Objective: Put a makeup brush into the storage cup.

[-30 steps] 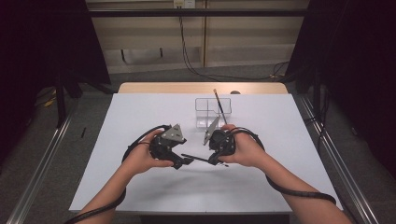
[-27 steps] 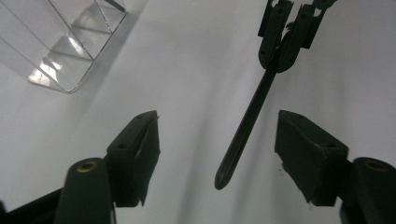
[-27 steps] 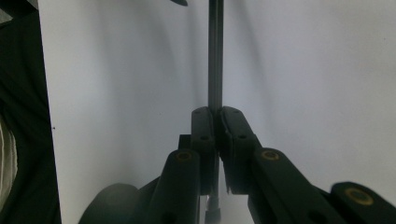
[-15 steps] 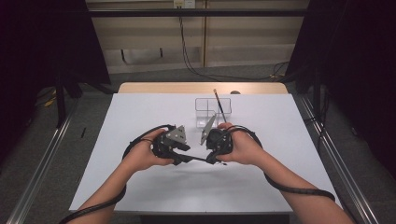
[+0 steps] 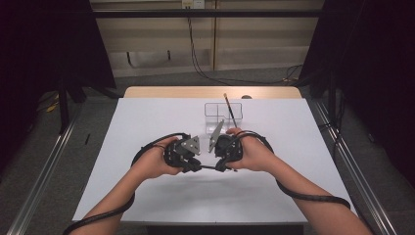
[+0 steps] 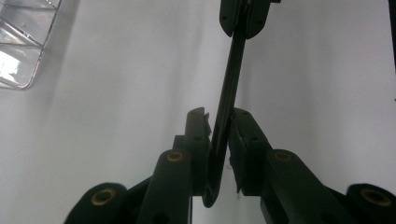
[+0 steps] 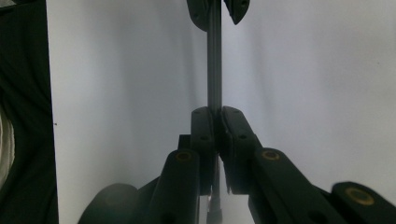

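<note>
Between the two hands, low over the white table [image 5: 147, 196], a thin dark rod [image 5: 208, 167] runs level from one gripper to the other. The left gripper [image 5: 195, 166] has its jaws clamped on one end of the rod; in the left gripper view the rod [image 6: 229, 102] rises from between the pads toward 12 o'clock, where the other gripper's jaws pinch it. The right gripper [image 5: 219, 167] is likewise closed on the rod, seen in its own view as a straight dark line [image 7: 214, 65] between pressed-together jaws.

Outward from the pair, bare white tabletop lies open at 9 o'clock, 3 o'clock and 6 o'clock, up to the near edge. At about 1 o'clock from the grippers stands a clear plastic box [image 5: 215, 111] with a second dark stick [image 5: 230, 108] leaning in it; the grey plate of the right gripper comes close to its near wall. Beyond the box, at 12 o'clock, the white sheet ends at a wooden strip [image 5: 161, 92] along the far edge.
</note>
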`<state>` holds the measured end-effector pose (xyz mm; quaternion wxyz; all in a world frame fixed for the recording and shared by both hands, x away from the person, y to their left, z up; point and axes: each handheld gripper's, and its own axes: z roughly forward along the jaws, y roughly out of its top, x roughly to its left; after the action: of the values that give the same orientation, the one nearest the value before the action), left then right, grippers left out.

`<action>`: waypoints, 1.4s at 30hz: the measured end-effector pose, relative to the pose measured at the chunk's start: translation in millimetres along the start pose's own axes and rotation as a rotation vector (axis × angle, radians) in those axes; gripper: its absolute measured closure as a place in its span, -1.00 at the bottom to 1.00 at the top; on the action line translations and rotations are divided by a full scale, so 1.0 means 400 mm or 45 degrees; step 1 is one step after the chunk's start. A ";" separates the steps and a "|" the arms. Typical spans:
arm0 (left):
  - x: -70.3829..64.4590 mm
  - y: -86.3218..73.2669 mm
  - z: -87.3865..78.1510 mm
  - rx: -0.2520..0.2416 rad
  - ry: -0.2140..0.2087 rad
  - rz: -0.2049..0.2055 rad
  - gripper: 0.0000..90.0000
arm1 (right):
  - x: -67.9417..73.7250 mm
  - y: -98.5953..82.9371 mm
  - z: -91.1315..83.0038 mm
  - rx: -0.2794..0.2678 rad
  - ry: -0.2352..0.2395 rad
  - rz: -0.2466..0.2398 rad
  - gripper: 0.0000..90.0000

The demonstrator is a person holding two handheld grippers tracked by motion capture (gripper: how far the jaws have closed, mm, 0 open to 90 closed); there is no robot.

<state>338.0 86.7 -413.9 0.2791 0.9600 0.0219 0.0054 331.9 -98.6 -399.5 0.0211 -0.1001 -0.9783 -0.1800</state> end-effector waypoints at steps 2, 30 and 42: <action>-0.001 -0.001 0.001 0.002 0.004 0.007 0.75 | -0.004 -0.001 -0.001 -0.001 0.009 0.000 0.87; -0.022 -0.036 0.019 0.039 -0.023 0.010 0.86 | -0.028 -0.033 -0.020 -0.302 0.017 0.133 -0.11; -0.013 -0.050 0.013 -0.031 -0.006 -0.043 0.86 | -0.044 -0.095 -0.019 -0.551 -0.020 0.293 -0.70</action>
<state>332.0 100.6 -429.2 0.2910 0.9560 0.0376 -0.0013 341.5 -139.3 -407.1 0.0121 -0.2143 -0.8993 -0.3809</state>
